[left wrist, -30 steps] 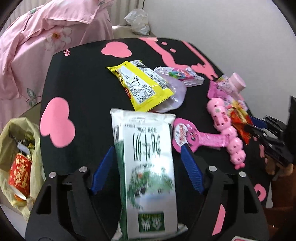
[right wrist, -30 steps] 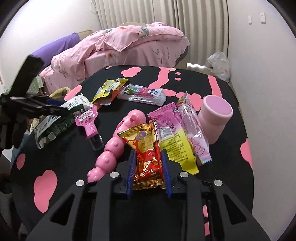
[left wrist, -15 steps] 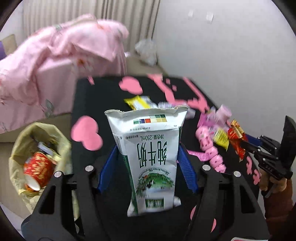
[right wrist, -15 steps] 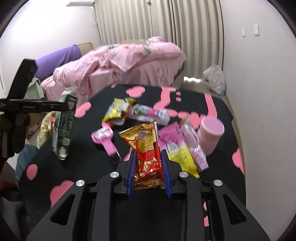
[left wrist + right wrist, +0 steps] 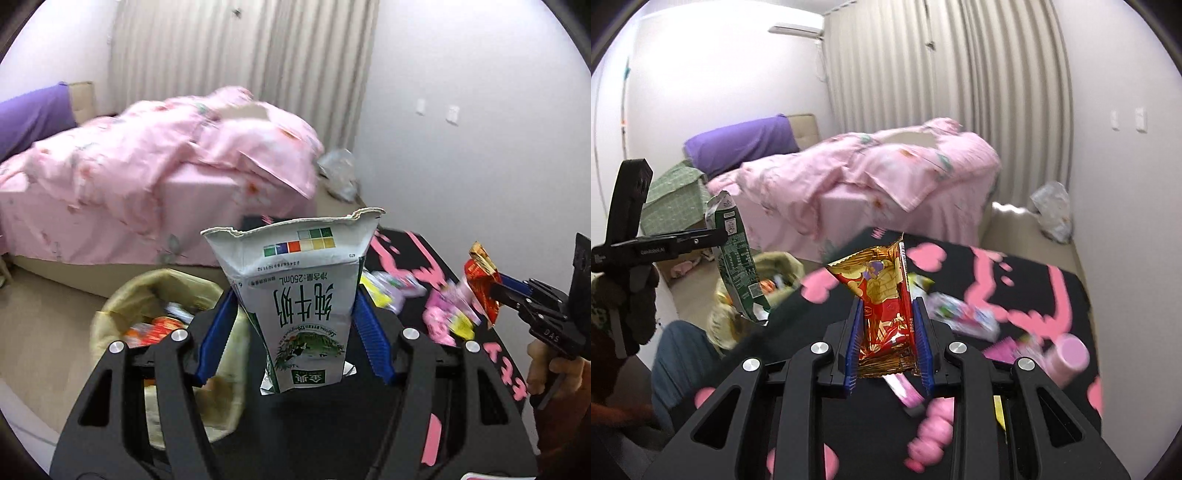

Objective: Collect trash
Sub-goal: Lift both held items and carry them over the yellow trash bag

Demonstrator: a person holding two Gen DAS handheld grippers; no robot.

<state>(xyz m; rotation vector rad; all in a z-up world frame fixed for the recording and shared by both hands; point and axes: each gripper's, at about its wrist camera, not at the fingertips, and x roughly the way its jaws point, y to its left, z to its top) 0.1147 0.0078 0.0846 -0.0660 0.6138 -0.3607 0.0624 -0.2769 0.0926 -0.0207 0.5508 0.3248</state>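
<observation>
I hold both pieces clear of the black pink-patterned table (image 5: 1015,266): left gripper (image 5: 293,328) clamps the white-green milk carton (image 5: 301,306), yellow-lined trash bin (image 5: 122,299) at nine o'clock; right gripper (image 5: 886,343) pinches the red-gold foil wrapper (image 5: 884,306), ready for dropping.

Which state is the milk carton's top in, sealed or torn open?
Torn open: the milk carton, clamped in the left hand-held gripper, shows a ragged, spread upper edge.
</observation>
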